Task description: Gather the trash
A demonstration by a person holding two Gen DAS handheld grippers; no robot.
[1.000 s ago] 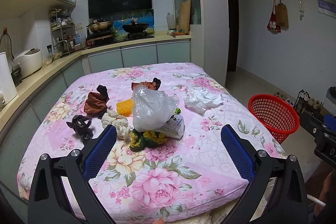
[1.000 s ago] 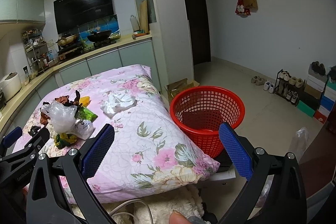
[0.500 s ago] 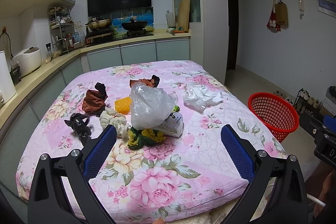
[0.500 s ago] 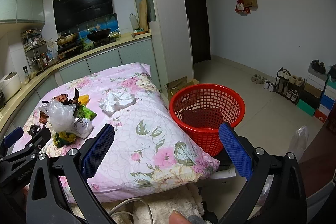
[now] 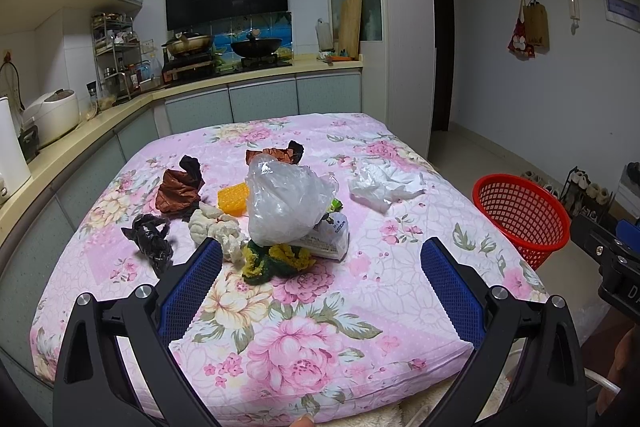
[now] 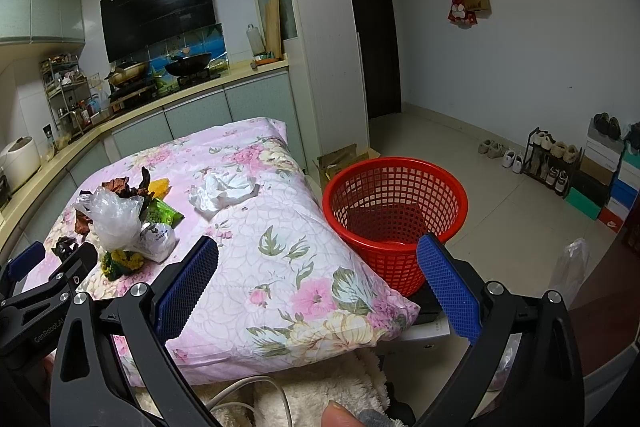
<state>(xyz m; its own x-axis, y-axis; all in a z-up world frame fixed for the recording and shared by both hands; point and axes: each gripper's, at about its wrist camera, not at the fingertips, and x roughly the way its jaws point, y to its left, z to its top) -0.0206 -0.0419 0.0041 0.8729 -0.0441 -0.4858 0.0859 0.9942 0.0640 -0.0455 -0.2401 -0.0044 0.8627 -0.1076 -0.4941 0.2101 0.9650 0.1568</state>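
hovering wide-jawed and empty, the left gripper (image 5: 320, 279) has risen a little since a second ago, so the trash pile sits lower in its view; the clear plastic bag (image 5: 286, 205) tops that pile, crumpled white paper (image 5: 382, 185) right of it, the red basket (image 6: 394, 215) further right; right gripper (image 6: 316, 283) equally wide, barely moved

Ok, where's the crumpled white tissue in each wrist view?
Left wrist: crumpled white tissue sits right of centre on the floral cloth, right of the clear plastic bag.
Right wrist: tissue left of centre.
Shared landmark: red basket, on its right in both.
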